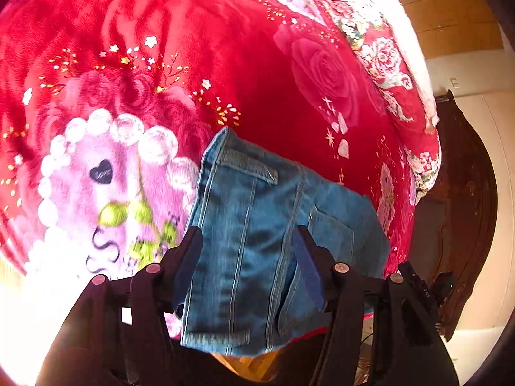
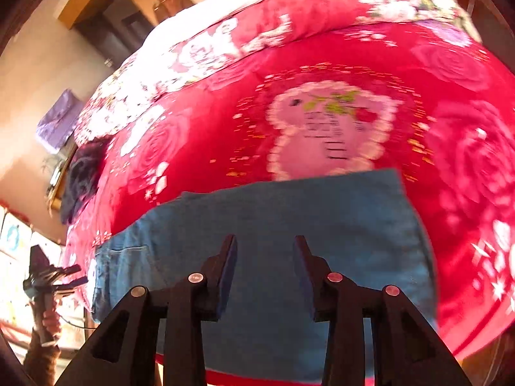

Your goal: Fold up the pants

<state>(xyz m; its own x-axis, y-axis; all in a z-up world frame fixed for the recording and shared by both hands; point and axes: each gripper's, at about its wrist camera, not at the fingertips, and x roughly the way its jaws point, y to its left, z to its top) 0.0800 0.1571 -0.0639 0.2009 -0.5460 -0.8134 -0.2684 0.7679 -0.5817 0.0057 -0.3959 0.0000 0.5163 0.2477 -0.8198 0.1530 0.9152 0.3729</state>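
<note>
Blue denim pants (image 1: pixel 257 225) lie folded on a red floral blanket (image 1: pixel 225 64) near the bed's front edge. In the left wrist view I see the waistband, belt loops and a back pocket. My left gripper (image 1: pixel 248 238) is open, its fingers straddling the waist end just above the cloth. In the right wrist view the pants (image 2: pixel 322 218) lie as a flat blue rectangle. My right gripper (image 2: pixel 265 244) is open above the fabric, holding nothing. The left gripper (image 2: pixel 69 276) also shows at the far left of that view, held in a hand.
The blanket (image 2: pixel 322 64) covers the whole bed, with a pink heart print (image 2: pixel 328 132) beyond the pants. A dark garment (image 2: pixel 83 173) lies at the bed's left edge. Dark wooden furniture (image 1: pixel 457 209) stands right of the bed. The right wrist view is motion-blurred.
</note>
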